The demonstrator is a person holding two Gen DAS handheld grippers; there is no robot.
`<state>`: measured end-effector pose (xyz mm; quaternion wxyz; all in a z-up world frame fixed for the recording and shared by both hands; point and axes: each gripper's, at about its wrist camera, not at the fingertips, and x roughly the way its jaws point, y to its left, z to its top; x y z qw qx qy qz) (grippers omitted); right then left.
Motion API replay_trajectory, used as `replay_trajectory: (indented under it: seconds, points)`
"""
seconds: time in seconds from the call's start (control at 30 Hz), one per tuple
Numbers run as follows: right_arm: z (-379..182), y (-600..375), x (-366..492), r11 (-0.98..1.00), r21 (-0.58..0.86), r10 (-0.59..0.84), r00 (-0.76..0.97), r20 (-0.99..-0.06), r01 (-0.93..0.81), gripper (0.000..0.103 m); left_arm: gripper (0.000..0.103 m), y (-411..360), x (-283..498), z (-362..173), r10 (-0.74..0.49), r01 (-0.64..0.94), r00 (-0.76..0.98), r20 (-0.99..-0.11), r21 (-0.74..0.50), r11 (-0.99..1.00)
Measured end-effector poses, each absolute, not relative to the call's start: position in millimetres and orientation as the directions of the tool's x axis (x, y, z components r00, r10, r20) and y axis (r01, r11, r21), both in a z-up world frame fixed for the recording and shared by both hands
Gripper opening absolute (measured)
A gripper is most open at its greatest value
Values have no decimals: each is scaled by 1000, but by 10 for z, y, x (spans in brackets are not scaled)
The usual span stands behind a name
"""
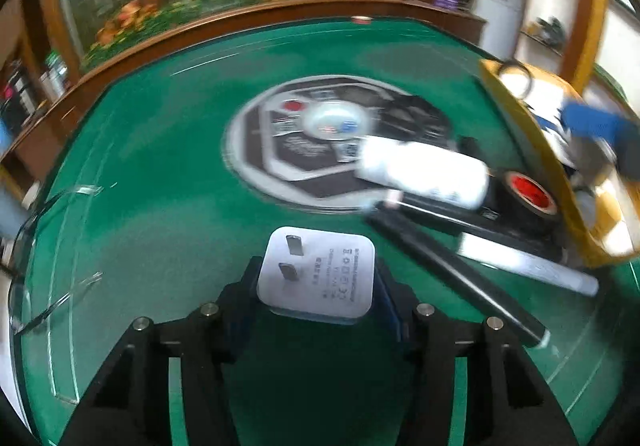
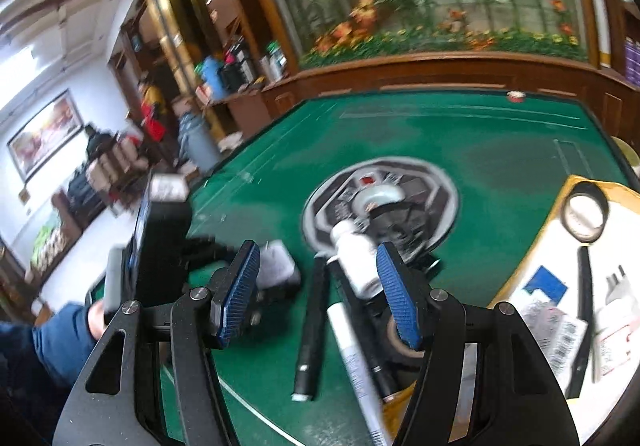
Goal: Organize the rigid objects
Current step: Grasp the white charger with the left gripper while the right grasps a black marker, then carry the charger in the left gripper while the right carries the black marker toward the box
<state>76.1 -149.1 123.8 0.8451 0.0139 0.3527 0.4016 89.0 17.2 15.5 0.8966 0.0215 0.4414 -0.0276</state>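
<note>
Table (image 1: 168, 149): matt green felt, wood-rimmed. Charger plug (image 1: 316, 278): smooth white plastic, metal prongs. Gripper pads (image 2: 396, 298): ribbed blue.

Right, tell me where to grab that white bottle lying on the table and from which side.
Take the white bottle across mid-body, from above, one pad on each long side. It lies on its side, cap toward the centre disc, so the straight round body is likely the surest hold.
</note>
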Motion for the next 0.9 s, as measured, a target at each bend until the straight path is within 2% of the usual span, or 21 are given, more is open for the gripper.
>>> replay_trajectory:
  seconds: [0.13,0.33,0.37,0.4,0.47,0.53,0.57,0.63,0.7,0.77,0.9]
  points:
    - [1097,-1266,691,643,277,670,349,-656,-714,62,53,381,881,207,26,-42,623,-782,-1,999]
    - [824,-1047,650,633,268,615,261,-744,-726,60,53,449,855,249,42,-85,640,-767,-17,996]
    - [803,-1034,637,632,266,610,255,-751,-728,58,53,428,852,257,44,-85,642,-765,-14,996]
    - [771,-1024,643,640,263,598,252,-761,-722,50,53,421,852,262,44,-83,645,-763,-12,997]
    - [700,-1007,653,657,255,571,248,-783,-709,47,53,406,836,268,40,-78,648,-760,-15,997]
    - [609,-977,674,688,215,519,263,-813,-693,34,53,411,847,281,36,-77,650,-759,-18,997]
    - [575,-970,684,700,203,501,268,-823,-685,34,53,410,853,284,34,-76,651,-758,-20,997]
    - [548,-954,688,718,168,475,298,-828,-675,26,53,401,851,296,31,-72,654,-756,-21,997]
    - [522,-882,638,725,102,440,344,-829,-681,26,53,390,851,298,30,-68,656,-755,-20,997]
    - [505,-817,572,727,38,406,385,-828,-685,16,53,379,844,303,32,-66,659,-752,-15,998]
    - [577,-860,578,729,76,458,401,-793,-680,14,53,393,825,329,34,-70,670,-742,-17,997]
